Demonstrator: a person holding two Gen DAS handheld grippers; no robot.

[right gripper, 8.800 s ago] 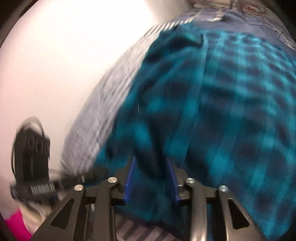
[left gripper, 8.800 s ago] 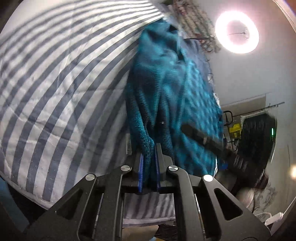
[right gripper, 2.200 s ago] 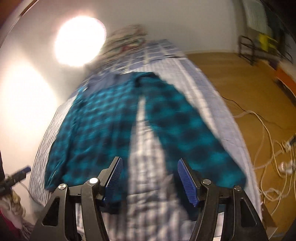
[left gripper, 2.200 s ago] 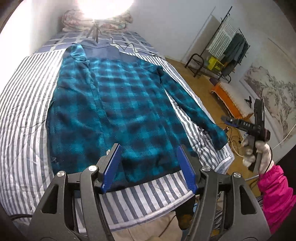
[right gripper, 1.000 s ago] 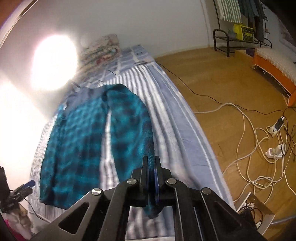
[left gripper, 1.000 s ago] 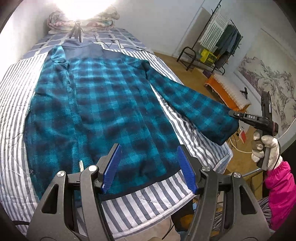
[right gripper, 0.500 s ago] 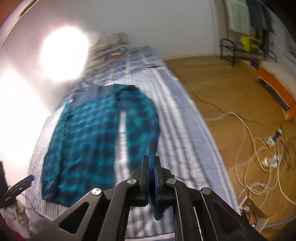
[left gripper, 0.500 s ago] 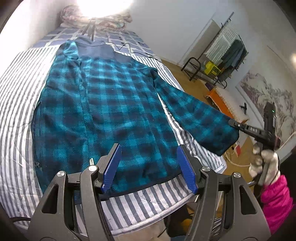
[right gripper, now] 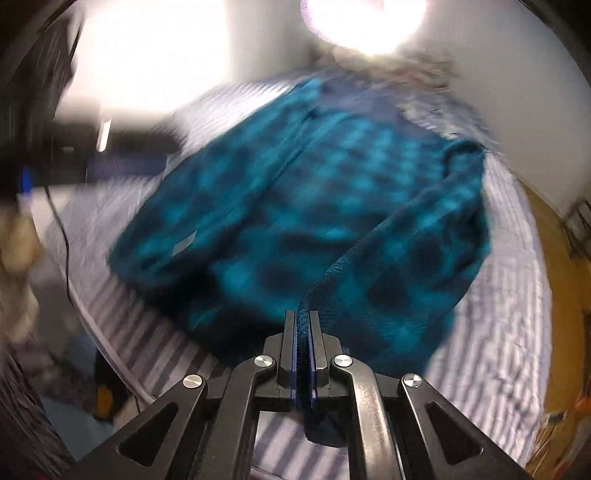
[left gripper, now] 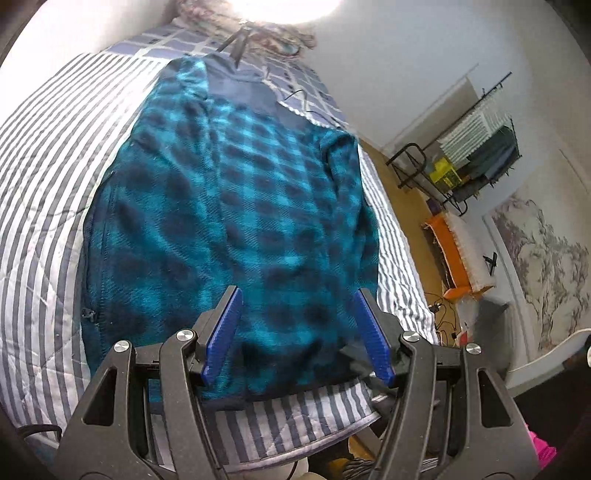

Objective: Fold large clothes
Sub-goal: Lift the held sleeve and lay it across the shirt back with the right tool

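Teal-and-black checked fleece jacket (left gripper: 236, 206) spread flat on a striped bedspread (left gripper: 48, 177), filling the middle of the left wrist view, collar toward the top of the frame, hem near the bottom. One sleeve (right gripper: 417, 258) folded in over the body, its cuff pinched between the closed blue pads of the right gripper (right gripper: 303, 332) at lower centre of the blurred right wrist view. Left gripper (left gripper: 297, 332) spread wide above the hem, nothing between the pads. Bare striped cloth left and right of the jacket and below the hem. Bright lamp (left gripper: 288, 5) at top centre; wooden floor (left gripper: 410, 206), clothes rack (left gripper: 476, 147) and orange bench (left gripper: 452, 254) at right. Bed edge (left gripper: 295, 439) along the bottom.
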